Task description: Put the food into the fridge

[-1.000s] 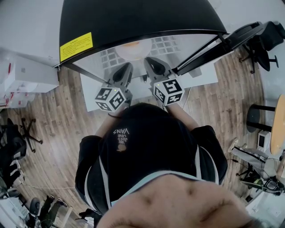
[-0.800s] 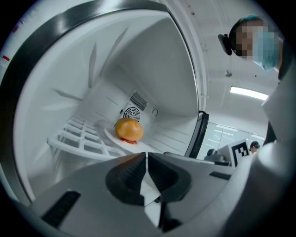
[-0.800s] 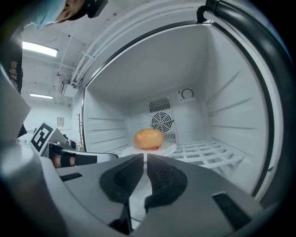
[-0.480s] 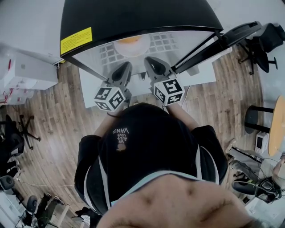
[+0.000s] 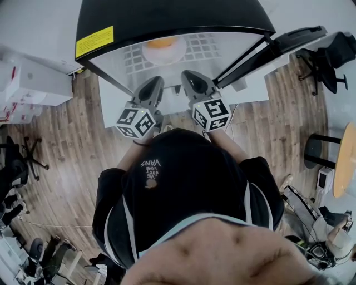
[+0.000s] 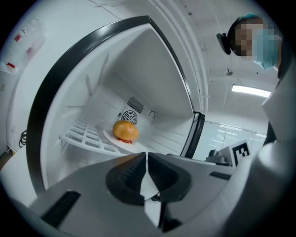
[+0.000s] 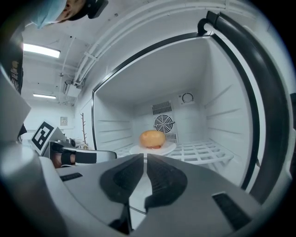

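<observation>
1. Spotted the food, a round orange-brown bun [image 7: 152, 138] with a red layer at its base, on a white plate [image 7: 167, 149]. Saw the plate resting on the wire shelf [image 7: 206, 152] inside the open fridge [image 5: 167, 16], just in front of the back-wall fan grille [image 7: 163, 123].
2. Found the left gripper [image 6: 147, 158] with its jaws pressed together and nothing between them. Found the right gripper [image 7: 144, 158] with only a thin slit between its jaws, likewise empty. Saw both just outside the fridge mouth, well apart from the bun.
3. Judged the bun light and soft, easily dented by a hard pinch and likely to roll or slide on the plate. Judged the plate stiff, smooth, probably slippery and breakable.
4. Reckoned the plate's near rim the safer hold, kept level and gripped gently, rather than the bun itself.
5. Read "VANS" upside down on the black shirt [image 5: 151, 165]; could not read the smaller lines beside it.
6. Noted a yellow label [image 5: 95, 42] on the fridge top, its print too small to read. Found no brand inside the fridge.
</observation>
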A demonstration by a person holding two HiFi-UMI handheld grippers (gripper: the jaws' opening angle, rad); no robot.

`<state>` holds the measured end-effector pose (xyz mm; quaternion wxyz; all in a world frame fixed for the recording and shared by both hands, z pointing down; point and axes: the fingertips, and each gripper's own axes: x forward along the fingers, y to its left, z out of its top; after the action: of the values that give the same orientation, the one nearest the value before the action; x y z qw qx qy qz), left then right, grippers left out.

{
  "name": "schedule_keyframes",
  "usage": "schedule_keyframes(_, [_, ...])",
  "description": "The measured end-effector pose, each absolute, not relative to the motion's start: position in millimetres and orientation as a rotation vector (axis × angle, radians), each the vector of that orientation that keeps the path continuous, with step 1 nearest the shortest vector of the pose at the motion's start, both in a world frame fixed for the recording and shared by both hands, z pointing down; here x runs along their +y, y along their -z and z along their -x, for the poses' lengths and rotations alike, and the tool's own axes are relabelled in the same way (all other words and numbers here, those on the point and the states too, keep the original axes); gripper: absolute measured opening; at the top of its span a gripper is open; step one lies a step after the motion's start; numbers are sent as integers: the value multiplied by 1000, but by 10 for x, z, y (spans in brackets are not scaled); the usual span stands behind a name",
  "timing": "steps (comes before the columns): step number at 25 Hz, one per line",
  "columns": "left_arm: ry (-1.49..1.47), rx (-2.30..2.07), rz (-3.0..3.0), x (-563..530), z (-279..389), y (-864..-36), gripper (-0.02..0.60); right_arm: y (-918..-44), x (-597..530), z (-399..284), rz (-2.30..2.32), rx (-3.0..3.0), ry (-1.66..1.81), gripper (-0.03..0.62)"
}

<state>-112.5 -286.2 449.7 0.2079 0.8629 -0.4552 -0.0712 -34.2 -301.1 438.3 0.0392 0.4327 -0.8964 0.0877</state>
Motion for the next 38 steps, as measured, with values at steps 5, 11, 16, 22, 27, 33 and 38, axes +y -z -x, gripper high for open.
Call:
schedule_keyframes(5, [196, -1298, -2390, -2738, 1109, -4481, 26, -4363, -2888, 297, -1313, -2755, -263, 32])
schedule_keyframes(11, [196, -1321, -2380, -2554, 1046, -4470, 26, -4345, -2704, 224, -1303, -2766, -259, 32])
schedule_keyframes(16, [201, -1349, -2366, -2373, 993, -4463, 26, -4324, -2535, 162, -1289, -2780, -257, 32])
schedule_keyframes(22, [206, -1378, -2355, -2154, 935, -4455, 26, -4327, -2332, 90, -1268, -2790, -254, 32])
schedule_keyframes(27, [213, -1403, -2349, -1987, 892, -4434, 26, -4307, -2175, 38, -1249, -2801, -249, 32])
schedule_keyframes(33, [223, -1420, -2338, -1804, 818, -4452, 26, -4314, -1999, -30, -1222, -2805, -231, 32])
schedule_keyframes(38, [229, -1431, -2331, -1651, 773, -4466, 26, -4337, -1854, -70, -1196, -2808, -226, 32])
